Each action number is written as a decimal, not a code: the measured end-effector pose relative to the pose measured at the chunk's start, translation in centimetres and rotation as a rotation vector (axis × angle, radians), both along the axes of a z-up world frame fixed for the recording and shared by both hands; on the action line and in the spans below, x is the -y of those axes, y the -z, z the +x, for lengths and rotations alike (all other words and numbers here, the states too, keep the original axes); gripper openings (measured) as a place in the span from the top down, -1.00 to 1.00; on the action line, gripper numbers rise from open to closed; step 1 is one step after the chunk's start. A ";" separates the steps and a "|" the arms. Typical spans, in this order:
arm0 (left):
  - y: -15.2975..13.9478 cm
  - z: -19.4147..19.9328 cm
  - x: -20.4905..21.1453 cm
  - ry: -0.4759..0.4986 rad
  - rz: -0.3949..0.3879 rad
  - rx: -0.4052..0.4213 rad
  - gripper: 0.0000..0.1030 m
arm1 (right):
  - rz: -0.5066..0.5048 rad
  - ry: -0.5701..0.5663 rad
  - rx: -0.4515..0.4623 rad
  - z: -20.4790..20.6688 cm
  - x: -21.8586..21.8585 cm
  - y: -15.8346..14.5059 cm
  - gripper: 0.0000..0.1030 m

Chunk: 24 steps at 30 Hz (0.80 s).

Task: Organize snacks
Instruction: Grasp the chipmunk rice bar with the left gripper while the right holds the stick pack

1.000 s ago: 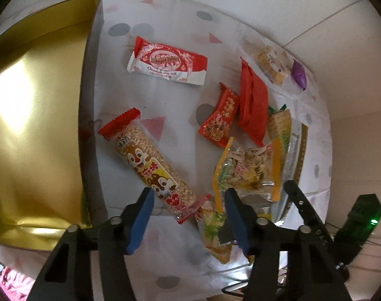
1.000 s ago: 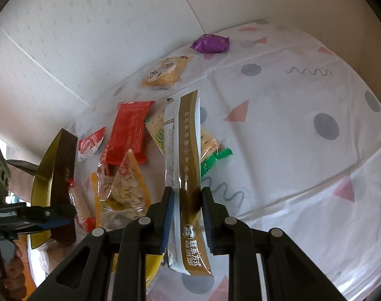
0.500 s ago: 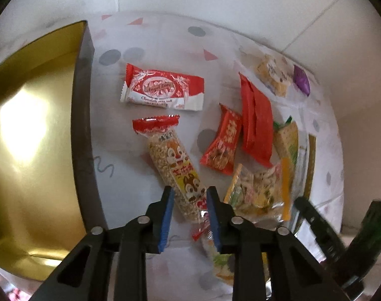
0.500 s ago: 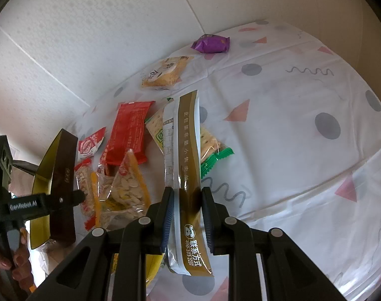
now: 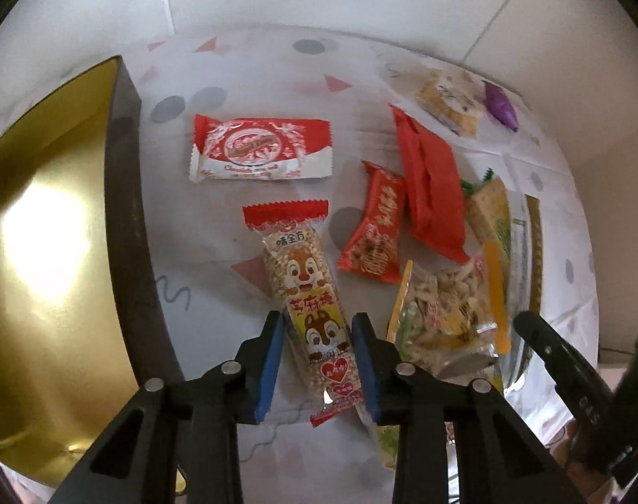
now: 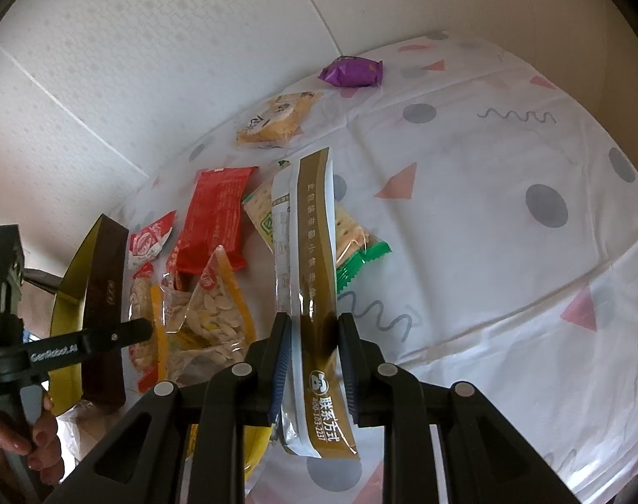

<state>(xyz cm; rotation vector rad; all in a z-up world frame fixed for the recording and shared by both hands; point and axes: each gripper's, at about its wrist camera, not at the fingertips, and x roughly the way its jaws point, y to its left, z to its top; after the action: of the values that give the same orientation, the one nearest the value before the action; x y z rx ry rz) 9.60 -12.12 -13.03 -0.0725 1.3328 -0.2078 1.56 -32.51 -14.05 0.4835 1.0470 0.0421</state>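
While scanning from the left side across:

gold box point(image 5: 45, 218): far left on the patterned tablecloth point(image 6: 487, 252), open, shiny gold inside, dark outer wall.

left gripper point(image 5: 319, 361): blue pads closing on the lower part of the squirrel puffed-rice bar point(image 5: 306, 294), pads right against its sides; bar's red crimped end pointing away, sitting just right of the box wall.

red-and-white chocolate wafer pack point(image 5: 262, 149): flat on the cloth, beyond the bar, apart from it.

small red snack packet point(image 5: 375, 231) and plain red pack point(image 5: 430, 193): side by side, right of the bar.

melon seed bag point(image 6: 209, 315): clear with orange edges, beside the left gripper.

right gripper point(image 6: 314, 336): clamped on a long brown-and-white sachet point(image 6: 310, 252), sticking up over the green cracker pack point(image 6: 352, 243).

nougat-looking biscuit pack point(image 6: 276, 119), purple candy point(image 6: 352, 71): far end, near the wall.
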 end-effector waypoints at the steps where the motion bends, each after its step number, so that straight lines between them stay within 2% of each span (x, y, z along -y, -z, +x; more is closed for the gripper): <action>1: -0.1 -0.3 0.0 0.007 -0.004 0.005 0.36 | -0.009 -0.002 0.000 0.0 -0.1 -0.1 0.56; 13: -3.2 -2.1 -2.1 0.016 -0.111 0.065 0.45 | -0.069 -0.014 -0.004 0.1 -1.1 -0.4 0.61; 24: -5.7 -2.8 -4.7 0.005 -0.168 0.116 0.46 | -0.089 0.005 -0.016 0.2 -1.5 -0.4 0.61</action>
<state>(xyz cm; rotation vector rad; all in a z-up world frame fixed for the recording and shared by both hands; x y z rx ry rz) 6.79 -7.45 -7.37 -0.1959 1.1988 -0.3230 1.71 -31.04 -13.64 0.4057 1.0584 -0.0125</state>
